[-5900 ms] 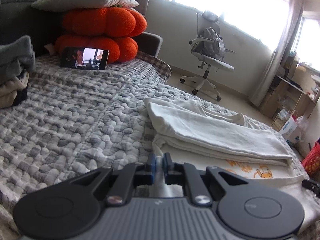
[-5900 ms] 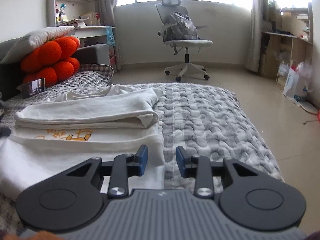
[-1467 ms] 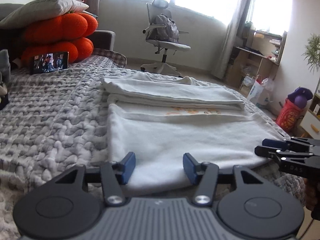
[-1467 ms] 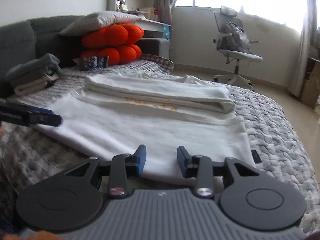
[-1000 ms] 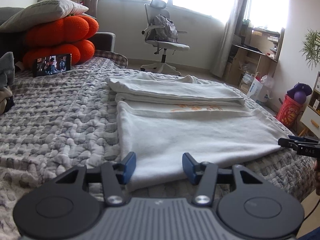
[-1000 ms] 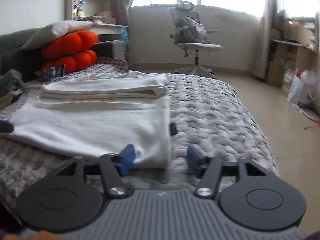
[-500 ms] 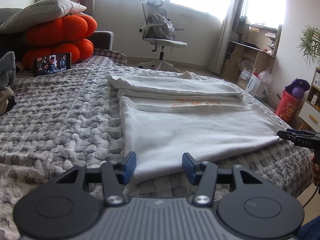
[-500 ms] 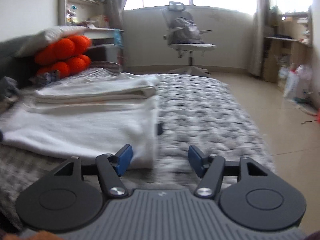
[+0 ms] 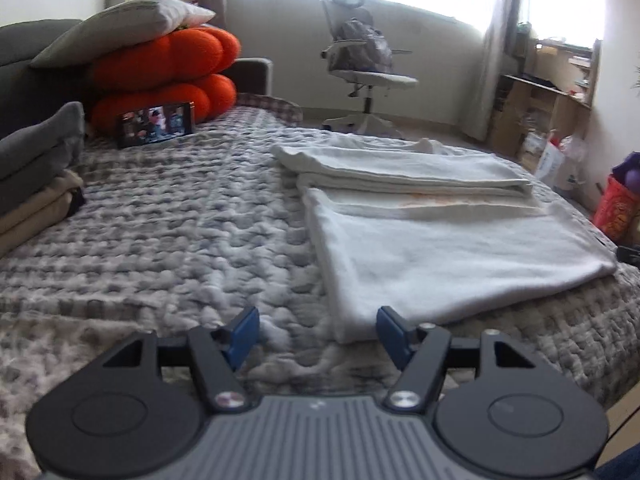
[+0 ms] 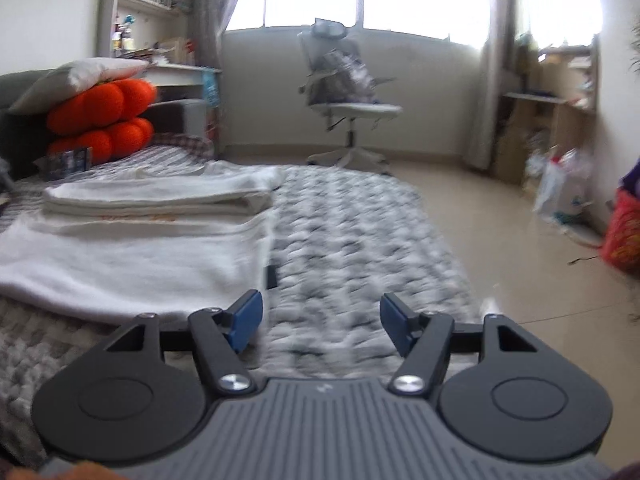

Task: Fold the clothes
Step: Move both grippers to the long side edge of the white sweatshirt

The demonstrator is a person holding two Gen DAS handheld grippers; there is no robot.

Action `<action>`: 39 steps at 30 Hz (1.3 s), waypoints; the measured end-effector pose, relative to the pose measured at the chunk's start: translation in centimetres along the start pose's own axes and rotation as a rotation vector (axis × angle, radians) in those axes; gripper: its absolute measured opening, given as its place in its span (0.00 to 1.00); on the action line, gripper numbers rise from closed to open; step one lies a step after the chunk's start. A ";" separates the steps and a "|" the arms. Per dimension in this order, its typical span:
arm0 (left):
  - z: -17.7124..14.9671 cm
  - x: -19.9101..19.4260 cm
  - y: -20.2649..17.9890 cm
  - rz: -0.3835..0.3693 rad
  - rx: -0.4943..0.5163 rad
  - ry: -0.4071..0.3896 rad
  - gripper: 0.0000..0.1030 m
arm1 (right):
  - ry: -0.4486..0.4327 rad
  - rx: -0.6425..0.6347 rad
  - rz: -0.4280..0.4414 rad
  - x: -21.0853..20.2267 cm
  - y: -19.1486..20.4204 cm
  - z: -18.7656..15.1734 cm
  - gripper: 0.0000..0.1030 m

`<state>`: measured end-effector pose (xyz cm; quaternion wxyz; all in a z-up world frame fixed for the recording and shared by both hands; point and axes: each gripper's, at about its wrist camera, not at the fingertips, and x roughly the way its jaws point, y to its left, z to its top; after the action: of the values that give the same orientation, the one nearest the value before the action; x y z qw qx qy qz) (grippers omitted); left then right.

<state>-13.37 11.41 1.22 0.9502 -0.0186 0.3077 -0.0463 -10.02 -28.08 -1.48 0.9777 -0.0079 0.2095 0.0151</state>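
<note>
White garment (image 9: pixel 448 248) soft, folded flat on nubby grey quilt (image 9: pixel 180 220); left hand-held gripper (image 9: pixel 318 332) and right hand-held gripper (image 10: pixel 320 320) spread wide, empty.

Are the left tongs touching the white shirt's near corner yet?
Cannot tell. In the left wrist view the left tongs stand open, just widened, nothing pinched; the white shirt corner sits beside the right pad, no clear gap.

A grey knitted blanket (image 9: pixel 180 232) covers the bed. At ten o'clock, two orange pumpkin cushions (image 9: pixel 164 76) carry a grey pillow (image 9: pixel 120 26), with a phone (image 9: pixel 155 124) propped against them. An office chair (image 9: pixel 362 68) stands at twelve o'clock, a red bag (image 9: pixel 618 212) at three.
</note>
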 end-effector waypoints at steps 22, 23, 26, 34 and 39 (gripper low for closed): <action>-0.1 0.8 0.1 0.051 -0.026 0.035 0.69 | 0.015 -0.384 0.523 0.0 12.4 -0.1 0.65; -0.1 0.8 0.1 0.052 -0.027 0.035 0.69 | 0.016 -0.413 0.518 0.3 13.1 -0.2 0.65; -0.1 0.7 0.2 0.049 -0.028 0.037 0.69 | 0.003 -0.509 0.491 0.9 15.0 -0.7 0.65; -0.1 0.5 0.1 0.055 -0.025 0.042 0.69 | -0.094 -0.657 0.412 1.6 17.8 -0.6 0.65; -0.2 0.4 0.1 0.059 -0.024 0.040 0.70 | -0.167 -0.741 0.414 1.1 18.4 -1.4 0.65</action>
<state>-13.17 11.47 0.82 0.9445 -0.0199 0.3275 -0.0148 -10.17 -9.72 -3.37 0.8987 -0.3151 0.1072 0.2855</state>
